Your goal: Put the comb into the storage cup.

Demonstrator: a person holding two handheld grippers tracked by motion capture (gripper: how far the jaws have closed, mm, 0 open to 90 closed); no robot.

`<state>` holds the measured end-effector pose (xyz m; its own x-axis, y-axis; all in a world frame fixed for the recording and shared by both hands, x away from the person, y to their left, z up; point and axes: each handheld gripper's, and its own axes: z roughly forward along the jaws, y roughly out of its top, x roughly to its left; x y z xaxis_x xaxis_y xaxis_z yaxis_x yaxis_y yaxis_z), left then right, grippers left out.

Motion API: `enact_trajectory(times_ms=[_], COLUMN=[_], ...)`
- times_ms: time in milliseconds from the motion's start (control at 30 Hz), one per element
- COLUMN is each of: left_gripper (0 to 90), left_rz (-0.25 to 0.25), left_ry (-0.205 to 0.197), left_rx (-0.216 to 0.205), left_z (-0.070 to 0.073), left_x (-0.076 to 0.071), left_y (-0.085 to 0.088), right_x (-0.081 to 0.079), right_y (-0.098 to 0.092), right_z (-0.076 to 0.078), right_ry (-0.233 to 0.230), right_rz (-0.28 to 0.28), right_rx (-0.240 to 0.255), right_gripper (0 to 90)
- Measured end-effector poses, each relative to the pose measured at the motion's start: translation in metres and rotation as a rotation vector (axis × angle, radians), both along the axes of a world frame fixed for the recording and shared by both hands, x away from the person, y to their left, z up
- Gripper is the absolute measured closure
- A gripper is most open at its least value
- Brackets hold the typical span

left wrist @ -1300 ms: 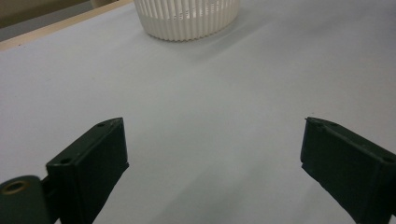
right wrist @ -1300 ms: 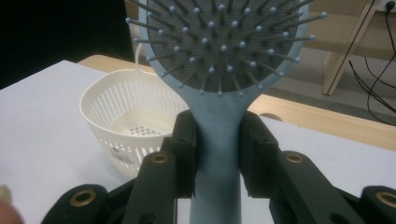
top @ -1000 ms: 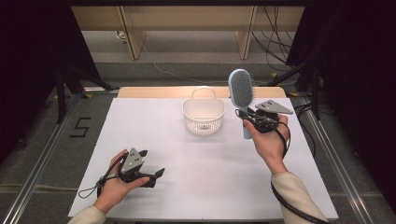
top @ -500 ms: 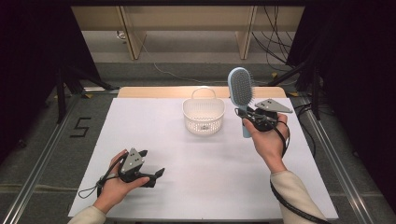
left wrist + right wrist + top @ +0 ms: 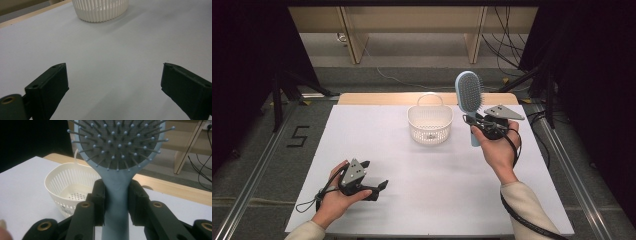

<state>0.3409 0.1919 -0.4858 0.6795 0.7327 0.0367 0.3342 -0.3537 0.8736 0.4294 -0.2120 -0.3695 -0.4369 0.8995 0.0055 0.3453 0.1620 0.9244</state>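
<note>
Here the right gripper (image 5: 476,122) is clamping its 2 jaws on the handle of the pale blue hairbrush (image 5: 469,95), holding it upright just right of the white basket (image 5: 430,125) on the table (image 5: 512,200). The left gripper (image 5: 374,175) is resting near the front edge, jaws spread wide, gripping nothing.

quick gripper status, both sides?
Left gripper: open, nothing between its jaws, low over the table.
Right gripper: shut on the hairbrush, gripping its handle, brush upright.
</note>
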Motion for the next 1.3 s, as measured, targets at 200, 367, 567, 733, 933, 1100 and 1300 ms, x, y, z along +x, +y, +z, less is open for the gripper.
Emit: enact_trajectory(times_ms=[200,367,567,733,933,1100,1300], left_gripper=[6.9,6.9,6.9,6.9,6.9,6.9,7.0], left_rz=[0.000,0.001,0.000,0.000,-0.001,-0.002,0.000], left_ry=[0.000,0.000,0.000,0.000,0.000,0.000,0.000], left_rx=[-0.001,0.000,0.001,0.000,0.001,0.000,-0.001], left_z=[0.0000,0.0001,0.0001,0.0001,0.0001,0.0002,0.0002], left_x=[0.0000,-0.0001,-0.0001,-0.0001,-0.0001,-0.0002,-0.0002], left_y=[-0.0002,0.0000,-0.0002,-0.0003,-0.0002,-0.0009,-0.0003], right_x=[0.0009,0.0017,0.0027,0.0032,0.0040,0.0046,0.0054], right_y=[0.0005,0.0012,0.0017,0.0025,0.0034,0.0053,0.0071], right_z=[0.0010,0.0007,0.0014,0.0022,0.0028,0.0035,0.0053], right_ry=[-0.003,0.000,-0.003,-0.003,-0.006,-0.007,-0.013], right_rz=[0.000,0.002,0.001,0.003,0.004,0.006,0.008], right_rx=[0.002,0.002,0.006,0.008,0.010,0.012,0.016], right_gripper=[70.3,70.3,70.3,70.3,70.3,70.3,70.3])
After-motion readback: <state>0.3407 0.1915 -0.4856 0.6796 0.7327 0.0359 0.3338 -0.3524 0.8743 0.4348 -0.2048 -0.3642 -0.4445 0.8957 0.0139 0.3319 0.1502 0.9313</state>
